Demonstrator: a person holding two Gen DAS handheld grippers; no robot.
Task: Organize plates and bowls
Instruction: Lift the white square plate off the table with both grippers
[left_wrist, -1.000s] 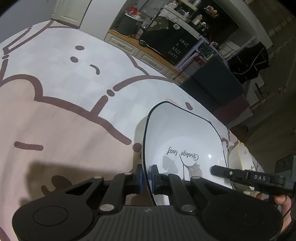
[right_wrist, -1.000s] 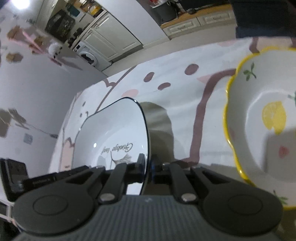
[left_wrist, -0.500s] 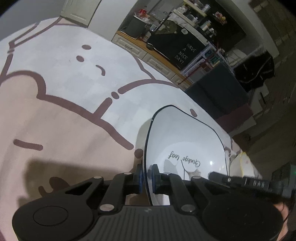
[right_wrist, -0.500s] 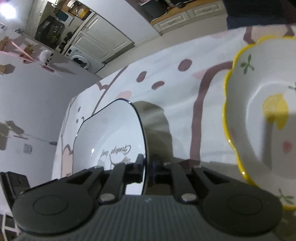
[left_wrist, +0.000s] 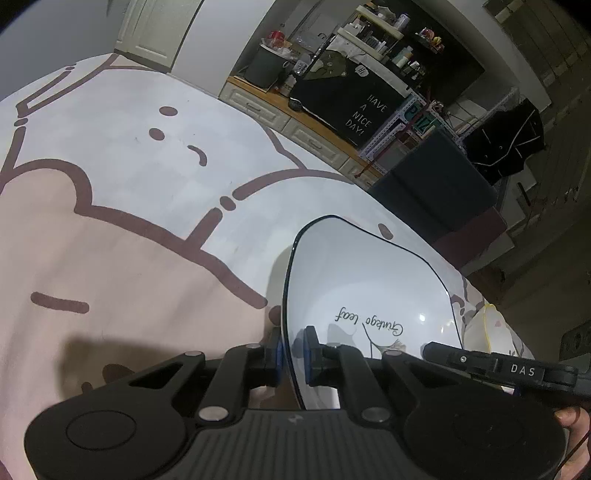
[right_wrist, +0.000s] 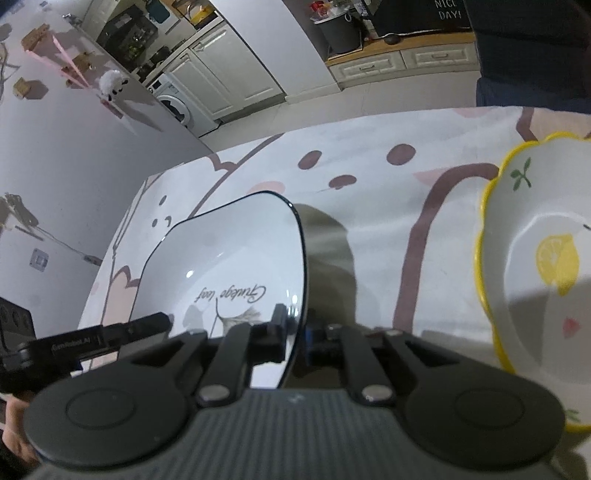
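I have the plate (left_wrist: 369, 295) pinched by opposite rims, left fingers (left_wrist: 293, 349) and right fingers (right_wrist: 293, 330) both closed on it, over the bench (left_wrist: 129, 184); glazed, slippery, breakable, so rim grips stay firm

Dim indoor light with a cool cast. Strong fisheye bending and dark vignetting at the corners. Small glare spots on the glossy white black-rimmed square plate (left_wrist: 369, 280). Soft grey shadows on the pink-and-white cartoon tablecloth (right_wrist: 369, 206) and across the yellow-rimmed lemon-print bowl (right_wrist: 535, 258). Slightly blurred near foreground.
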